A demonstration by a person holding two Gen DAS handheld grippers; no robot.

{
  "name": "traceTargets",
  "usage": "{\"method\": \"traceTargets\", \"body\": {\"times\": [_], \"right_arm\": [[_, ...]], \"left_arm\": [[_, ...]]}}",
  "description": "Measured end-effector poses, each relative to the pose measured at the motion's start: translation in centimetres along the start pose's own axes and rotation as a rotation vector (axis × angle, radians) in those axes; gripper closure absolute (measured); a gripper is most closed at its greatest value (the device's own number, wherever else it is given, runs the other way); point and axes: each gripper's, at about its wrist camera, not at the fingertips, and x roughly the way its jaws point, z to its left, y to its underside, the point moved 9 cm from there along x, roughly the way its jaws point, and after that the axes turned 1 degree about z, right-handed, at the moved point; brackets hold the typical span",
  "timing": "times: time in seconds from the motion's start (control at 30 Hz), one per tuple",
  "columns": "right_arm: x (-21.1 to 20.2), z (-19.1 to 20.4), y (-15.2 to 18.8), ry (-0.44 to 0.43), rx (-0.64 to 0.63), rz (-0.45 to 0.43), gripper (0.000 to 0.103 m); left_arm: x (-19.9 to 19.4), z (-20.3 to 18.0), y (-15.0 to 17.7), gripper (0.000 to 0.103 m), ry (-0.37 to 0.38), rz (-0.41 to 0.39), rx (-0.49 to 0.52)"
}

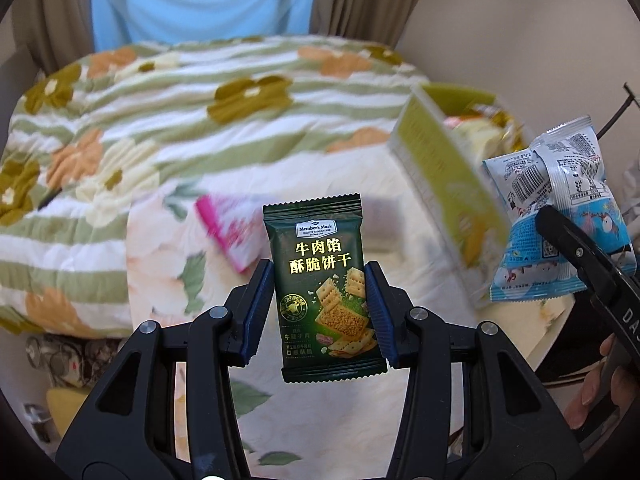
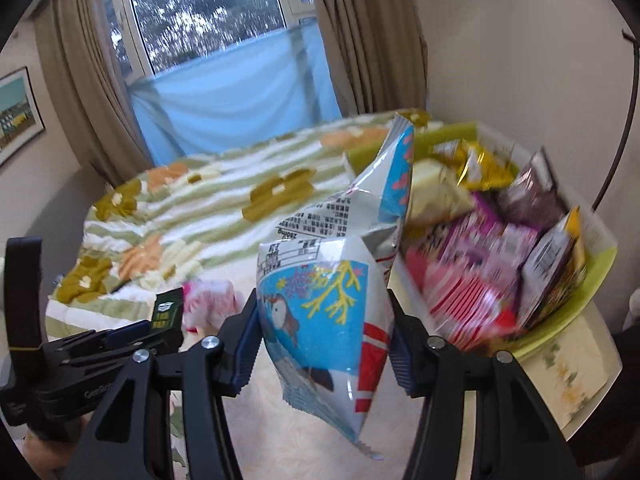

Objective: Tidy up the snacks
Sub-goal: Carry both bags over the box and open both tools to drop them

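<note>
My left gripper (image 1: 318, 300) is shut on a dark green cracker packet (image 1: 324, 280), held upright above the bed. It also shows at the left of the right wrist view (image 2: 166, 314). My right gripper (image 2: 322, 344) is shut on a blue and white snack bag (image 2: 332, 280), which also shows at the right of the left wrist view (image 1: 560, 208). A lime green basket (image 2: 560, 336) full of several snack packets sits just right of the blue bag; its side shows in the left wrist view (image 1: 444, 168). A pink packet (image 1: 232, 232) lies on the bed.
The bed carries a floral striped quilt (image 1: 160, 120) and a pale flowered sheet (image 1: 320, 420). Curtains (image 2: 360, 40) and a window stand behind the bed. A wall runs along the right. A dark stand pole (image 2: 624, 120) curves at the far right.
</note>
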Motion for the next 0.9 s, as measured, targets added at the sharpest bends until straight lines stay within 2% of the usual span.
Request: {"method": "traceTargets", "body": {"times": [0.2,0.37,0.47,0.6,0.83,0.87,0.9], "right_arm": [[-2.6,-2.8,-4.0,-0.035,-0.021,-0.045,0.052],[-4.2,-7.2,-6.9,-0.088,-0.035,-0.07,0.052],[-5.0,-10.2,-8.0,-0.094,-0.05,-0.081,0.052],[-5.2,-14.5,-8.8,-0.106,-0.065,-0.068,0.052],[-3.6,-19.3,-9.1,-0.133,-0.078,-0.003,0.051],[-3.3,-19.6,-8.9,-0.144,-0.081,0.012,0.051],[-3.2,-20.0,-8.9,-0.15,-0.082,0.017,0.051]], "left_arm": [[-2.9,-6.9,-4.7,0.061,0.035,-0.099,0.037],[-3.2,-14.1,-7.8,0.061,0.077,-0.137,0.046],[-1.7,-19.0,-9.0,0.061,0.067,-0.136,0.071],[1.4,-23.5,-9.2,0.061,0.062,-0.099,0.059],[6.3,-27.7,-7.6,0.06,0.023,-0.014,0.023],[6.9,-27.8,-7.1,0.054,0.006,0.01,0.015],[7.3,-27.7,-6.9,0.033,-0.006,0.025,0.008]]}}
